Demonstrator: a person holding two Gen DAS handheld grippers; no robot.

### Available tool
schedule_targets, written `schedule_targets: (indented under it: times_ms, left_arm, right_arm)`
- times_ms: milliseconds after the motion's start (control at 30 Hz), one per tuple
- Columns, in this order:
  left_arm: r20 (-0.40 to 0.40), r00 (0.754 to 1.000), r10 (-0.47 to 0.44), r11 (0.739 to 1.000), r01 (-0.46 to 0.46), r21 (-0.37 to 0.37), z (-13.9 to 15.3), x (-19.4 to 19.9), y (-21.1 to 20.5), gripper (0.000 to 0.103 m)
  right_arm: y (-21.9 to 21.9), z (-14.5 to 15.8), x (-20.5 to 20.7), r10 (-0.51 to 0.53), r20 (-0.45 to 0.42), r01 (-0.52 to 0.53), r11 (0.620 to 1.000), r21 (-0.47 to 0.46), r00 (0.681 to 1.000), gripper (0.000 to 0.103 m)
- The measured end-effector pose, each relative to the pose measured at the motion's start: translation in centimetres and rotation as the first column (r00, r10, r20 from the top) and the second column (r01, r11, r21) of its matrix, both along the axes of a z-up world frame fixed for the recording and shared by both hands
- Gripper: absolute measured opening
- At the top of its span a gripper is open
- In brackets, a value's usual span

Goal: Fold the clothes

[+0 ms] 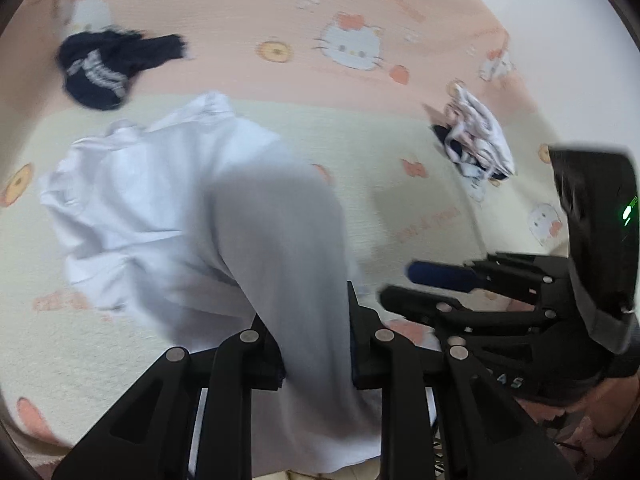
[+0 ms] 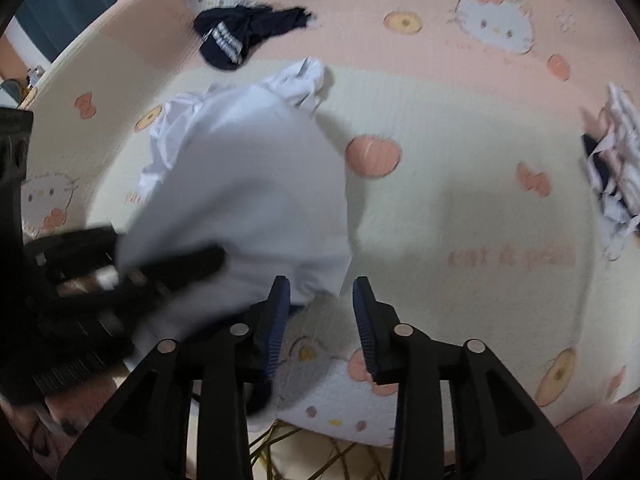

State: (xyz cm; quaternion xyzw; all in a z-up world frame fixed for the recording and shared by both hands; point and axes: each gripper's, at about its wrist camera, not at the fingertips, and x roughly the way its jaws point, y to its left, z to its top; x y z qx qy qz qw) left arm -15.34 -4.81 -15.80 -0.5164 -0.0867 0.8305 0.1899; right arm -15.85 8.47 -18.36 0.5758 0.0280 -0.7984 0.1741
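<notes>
White fabric, a shirt (image 1: 168, 200), lies bunched near the middle of the cartoon-cat blanket (image 1: 400, 152), one part lifted off it. The left gripper (image 1: 316, 344) is pinching that raised part between its fingers. The right gripper (image 2: 320, 320) hovers just beside the cloth, its jaws spread with nothing between them. A dark striped garment (image 1: 108, 68) sits toward the blanket's far edge, a patterned crumpled garment (image 1: 476, 140) toward its right edge.

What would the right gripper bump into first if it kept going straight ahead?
Probably the blanket. The right gripper is open with nothing between its fingers, and the white garment sits just left of its line. Depth is unclear, though.
</notes>
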Motion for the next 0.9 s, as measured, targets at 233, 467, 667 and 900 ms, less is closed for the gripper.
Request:
schedule_targets:
  times_ms: [233,467,667,900]
  left_arm:
    - [0.02,0.977,0.214,0.974,-0.212,-0.084,-0.8,-0.6,-7.9,0.044]
    - [0.033,0.97,0.239,0.969,-0.236,-0.074,-0.5,0.0,-10.4,0.058]
    - [0.135,0.974,0.18,0.983,-0.173,-0.058,-1.9,2.3,-8.8,0.062]
    - [0.197,0.953,0.228,0.974,-0.225,-0.04,-3.1,4.2,-9.6,0.063]
  right_arm:
    - [-3.4,-2.7,-0.5,0.079,0.013,-0.08,0.994,0.076,0.997,0.052]
    - [-7.2,-4.2,-0.7,0.171,0.047,-0.173,0.984,0.04,0.984,0.063]
    - [-10.0,-5.7,-1.3,0.206,0.088,-0.205,0.979,-0.021,0.975,0.058]
    - [-9.2,-1.6,-1.4,0.112,-0.084,-0.113,0.994,-0.008,0.99,0.048]
